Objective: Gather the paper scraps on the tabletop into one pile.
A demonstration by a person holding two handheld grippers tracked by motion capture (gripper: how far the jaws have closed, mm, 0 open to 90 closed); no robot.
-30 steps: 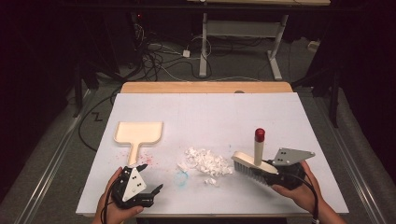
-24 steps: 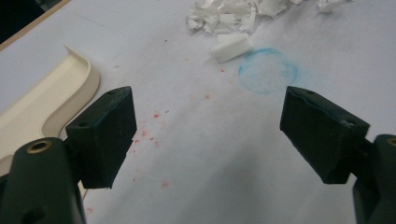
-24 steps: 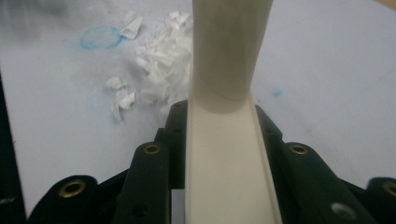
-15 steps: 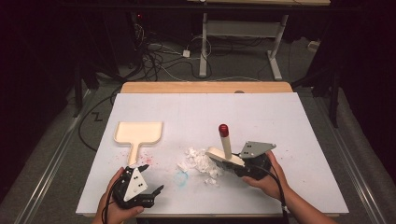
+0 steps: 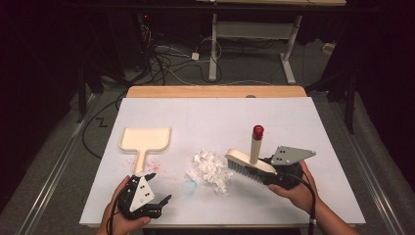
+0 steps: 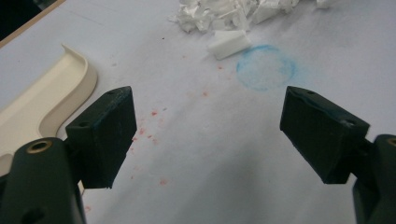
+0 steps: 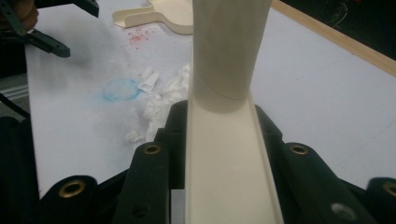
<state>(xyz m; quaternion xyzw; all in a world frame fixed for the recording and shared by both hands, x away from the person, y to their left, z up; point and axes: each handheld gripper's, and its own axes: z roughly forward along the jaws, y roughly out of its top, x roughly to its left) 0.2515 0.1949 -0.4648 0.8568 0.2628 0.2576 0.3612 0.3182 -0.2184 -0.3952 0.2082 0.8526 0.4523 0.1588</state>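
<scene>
The dustpan (image 5: pixel 146 139) and brush (image 5: pixel 249 164) look like smooth, slightly glossy cream plastic. The scraps (image 5: pixel 210 169) are crumpled white paper on a matt white tabletop (image 5: pixel 215 117) with a bare wood far edge.

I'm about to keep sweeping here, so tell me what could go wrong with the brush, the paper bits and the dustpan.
The brush meets the paper scraps with the dustpan lying well off to the left, so scraps could scatter instead of being caught. The left gripper is open near the dustpan's handle, holding nothing, so the pan might slide if scraps are pushed against it.
</scene>
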